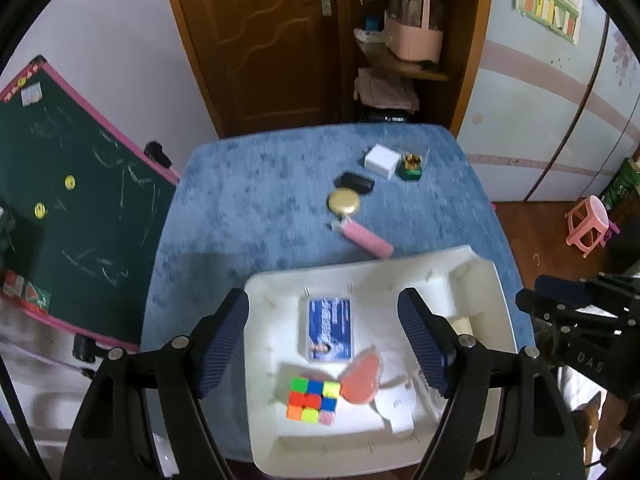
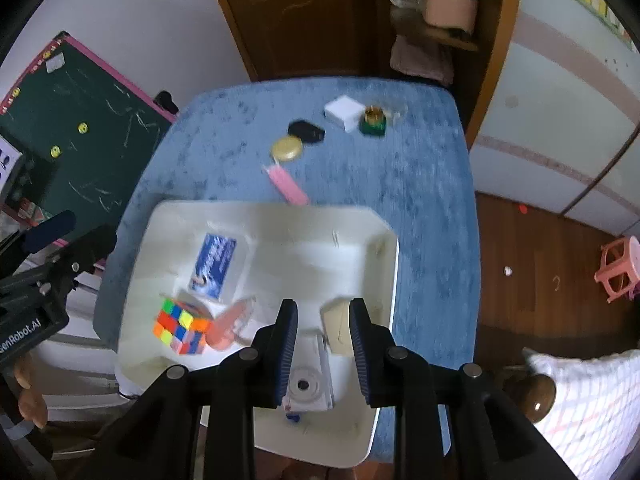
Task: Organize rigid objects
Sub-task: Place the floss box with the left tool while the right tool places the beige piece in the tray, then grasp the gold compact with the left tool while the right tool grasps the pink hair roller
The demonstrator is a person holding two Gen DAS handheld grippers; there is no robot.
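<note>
Blue plush cloth covers the worktop point(image 1: 248, 200), and on it a white moulded tray point(image 1: 280, 280) sits at the near end, one corner reaching to or slightly past the worktop's edge. The tray already holds a colour cube point(image 1: 313, 400), a blue card point(image 1: 330, 328), an orange pear-shaped piece point(image 1: 360, 380) that leans against the cube, and a small white box with a round window point(image 2: 308, 384). Five things are not yet sorted. A pink tube point(image 1: 368, 240) lies just beyond the tray's far rim, then a gold disc point(image 1: 344, 202) and a black case point(image 1: 356, 182) touching or nearly so. A white box point(image 1: 382, 161) and a green-and-gold jar point(image 1: 412, 168) stand side by side at the far end.

The left gripper point(image 1: 322, 300) hangs above the tray with its fingers spread wide and nothing between them. The right gripper point(image 2: 324, 306) hangs over the tray's right side, its fingers drawn almost together and empty.

Several risks probably follow from this layout. The tube is round and slanted, so fingers closing off-centre could roll it away or wedge it against the tray wall. The disc is thin and flat on soft pile, so fingers may skate over it or snag the cloth. It sits so close to the black case that a reach for one could push the other. The white box and jar are also crowded, and spread fingers may not fit between them. A knock on the tray's overhanging corner could tip it. The right fingers would need to spread before they can take anything.
</note>
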